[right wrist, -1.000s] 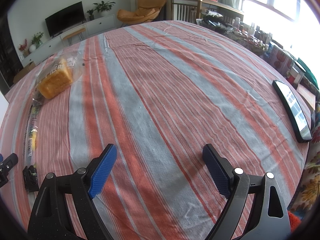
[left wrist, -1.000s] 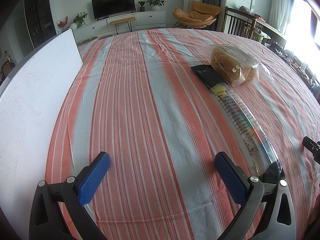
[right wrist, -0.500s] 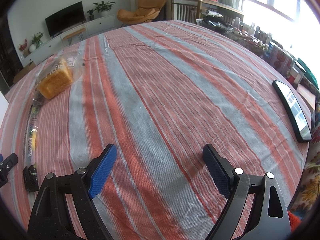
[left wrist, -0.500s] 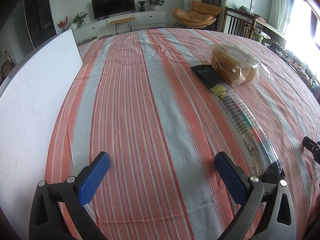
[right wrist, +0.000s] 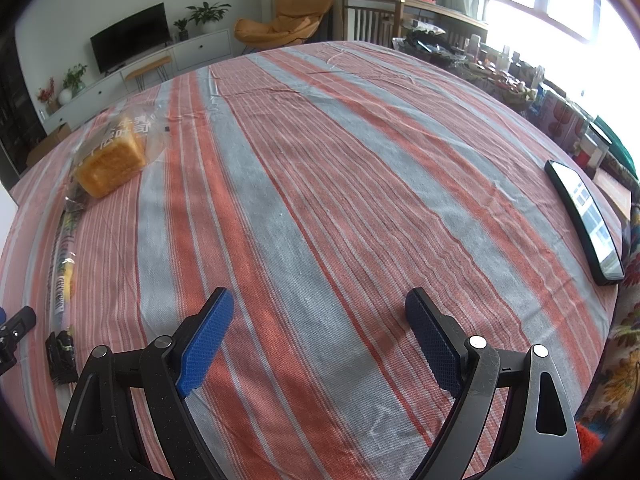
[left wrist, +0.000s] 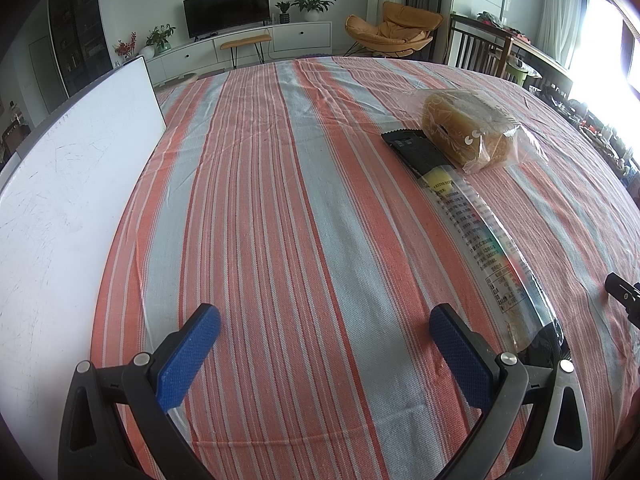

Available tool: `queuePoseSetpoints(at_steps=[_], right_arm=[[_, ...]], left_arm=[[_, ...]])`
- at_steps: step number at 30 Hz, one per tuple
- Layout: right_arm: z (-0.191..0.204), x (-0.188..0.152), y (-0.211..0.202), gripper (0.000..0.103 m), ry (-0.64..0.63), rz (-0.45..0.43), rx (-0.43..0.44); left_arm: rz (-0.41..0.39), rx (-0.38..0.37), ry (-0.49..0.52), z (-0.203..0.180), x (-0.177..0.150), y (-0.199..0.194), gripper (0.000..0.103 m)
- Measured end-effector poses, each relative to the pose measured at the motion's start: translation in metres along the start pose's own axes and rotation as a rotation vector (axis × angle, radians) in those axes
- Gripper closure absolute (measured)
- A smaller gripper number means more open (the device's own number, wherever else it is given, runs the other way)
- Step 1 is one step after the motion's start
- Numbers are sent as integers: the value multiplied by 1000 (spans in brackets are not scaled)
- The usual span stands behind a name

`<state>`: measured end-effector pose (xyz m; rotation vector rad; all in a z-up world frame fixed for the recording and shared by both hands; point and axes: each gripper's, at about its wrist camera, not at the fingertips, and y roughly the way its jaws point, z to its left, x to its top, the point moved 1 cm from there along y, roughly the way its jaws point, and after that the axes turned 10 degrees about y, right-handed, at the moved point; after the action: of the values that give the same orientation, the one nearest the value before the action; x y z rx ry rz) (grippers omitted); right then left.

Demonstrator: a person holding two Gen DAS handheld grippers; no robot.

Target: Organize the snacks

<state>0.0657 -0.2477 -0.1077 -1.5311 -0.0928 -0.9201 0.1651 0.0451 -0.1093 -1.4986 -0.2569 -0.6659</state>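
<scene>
A bagged loaf of bread (left wrist: pixel 466 134) lies on the striped tablecloth (left wrist: pixel 280 200), far right in the left wrist view and far left in the right wrist view (right wrist: pixel 112 158). A long clear snack packet with black ends (left wrist: pixel 476 232) lies in front of it, running toward me; it also shows in the right wrist view (right wrist: pixel 60 272). My left gripper (left wrist: pixel 324 316) is open and empty above the cloth, left of the packet. My right gripper (right wrist: pixel 320 300) is open and empty above bare cloth, right of the packet.
A white board (left wrist: pixel 60 200) lies along the table's left edge. A phone (right wrist: pixel 584 220) lies at the table's right edge. Part of the other gripper shows at the frame edges (left wrist: pixel 622 292) (right wrist: pixel 16 328). Cluttered shelves and chairs stand beyond the table.
</scene>
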Motion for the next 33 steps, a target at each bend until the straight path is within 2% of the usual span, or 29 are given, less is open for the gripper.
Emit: queuePoseSetpoints(at_steps=[7,8,10,11,13,15,19,21,25,28,30,31,33], right_arm=[[0,0,0,13,1,0,1],[0,0,0,13,1,0,1],[0,0,0,13,1,0,1],[0,0,0,13,0,0,0],[0,0,0,13,0,1,1],[1,0,0,12,-1,1,3],[0,0,0,12,0,1,3],[0,0,0,12,1,1,3],[0,0,0,12,1,1,3],[0,0,0,12,1,1,3],[0,0,0,12,1,1,3],[0,0,0,12,1,1,3],[1,0,0,12,2,1,3]], left_arm=[[1,5,-9,-1,1,1,0],[21,0,-4,0,2,1,0],[84,-33,-45,2,4,-2,3],[70,-63,-70,4,5,-9,8],[-12,-164,-110,3,10,-30,8],[-50,-224,-76,-10,24,-40,7],[-23,-261,3,-43,50,-27,7],[2,-244,11,-56,57,-12,7],[103,-138,-24,-60,58,24,7],[102,-66,4,-57,56,28,7],[102,-53,37,-58,55,29,6],[112,-31,59,-58,54,31,0],[111,-52,41,-53,52,33,0]])
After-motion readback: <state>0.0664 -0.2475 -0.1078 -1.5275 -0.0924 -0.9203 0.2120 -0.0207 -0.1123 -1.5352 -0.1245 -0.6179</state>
